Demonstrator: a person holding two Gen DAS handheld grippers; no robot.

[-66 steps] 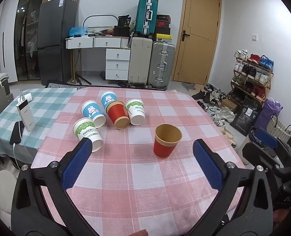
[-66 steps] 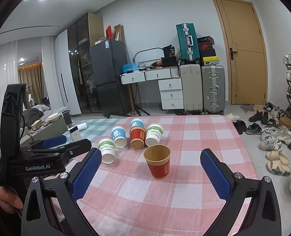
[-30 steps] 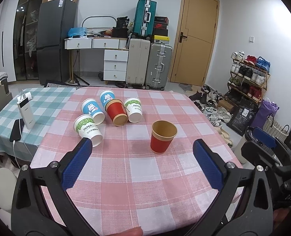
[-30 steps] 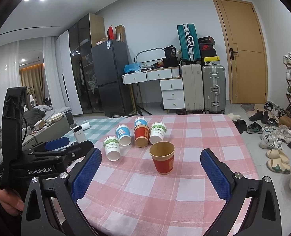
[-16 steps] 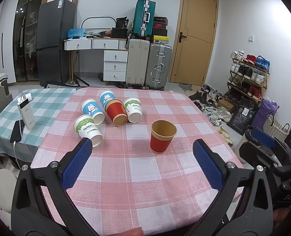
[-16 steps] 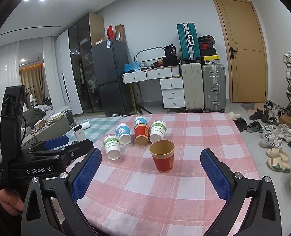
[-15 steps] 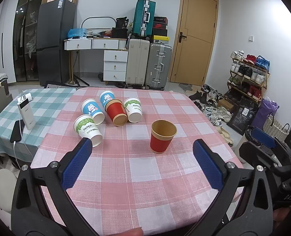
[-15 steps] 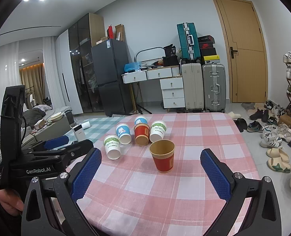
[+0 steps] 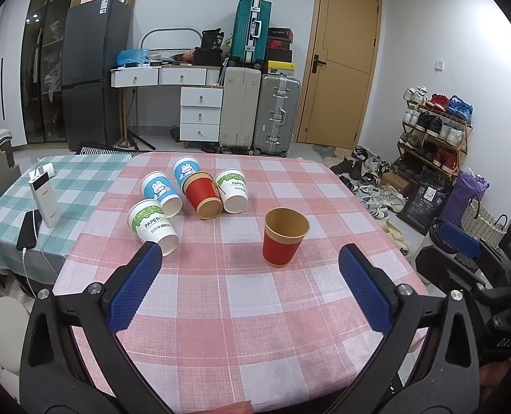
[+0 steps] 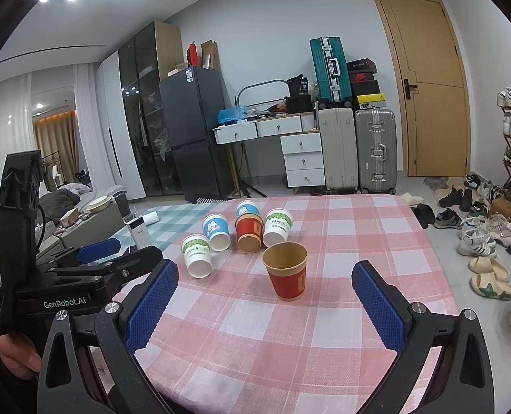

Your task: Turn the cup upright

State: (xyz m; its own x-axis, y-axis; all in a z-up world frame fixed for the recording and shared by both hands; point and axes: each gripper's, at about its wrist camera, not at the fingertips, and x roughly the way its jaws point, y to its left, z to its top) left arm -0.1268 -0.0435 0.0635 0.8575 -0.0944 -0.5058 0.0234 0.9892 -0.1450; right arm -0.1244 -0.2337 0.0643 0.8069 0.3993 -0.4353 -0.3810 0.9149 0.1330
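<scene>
Red cup (image 9: 285,236) stands upright on table (image 9: 255,310), mouth up, at 12 o'clock ahead of right gripper (image 10: 265,305). Both grippers gape empty; left gripper (image 9: 246,288) likewise. Five cups lie tipped at 11 o'clock. Judgement: take the white cup (image 9: 153,226) across its sidewall, gently, then rotate.

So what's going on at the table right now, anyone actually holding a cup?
No. The left gripper and right gripper are both open and empty, held back over the near side of the pink checked table. One red cup stands upright, apart from the rest. Five more cups lie on their sides in a cluster behind it: a lying red cup, two blue ones and two green-printed ones. Nothing is being touched.
</scene>
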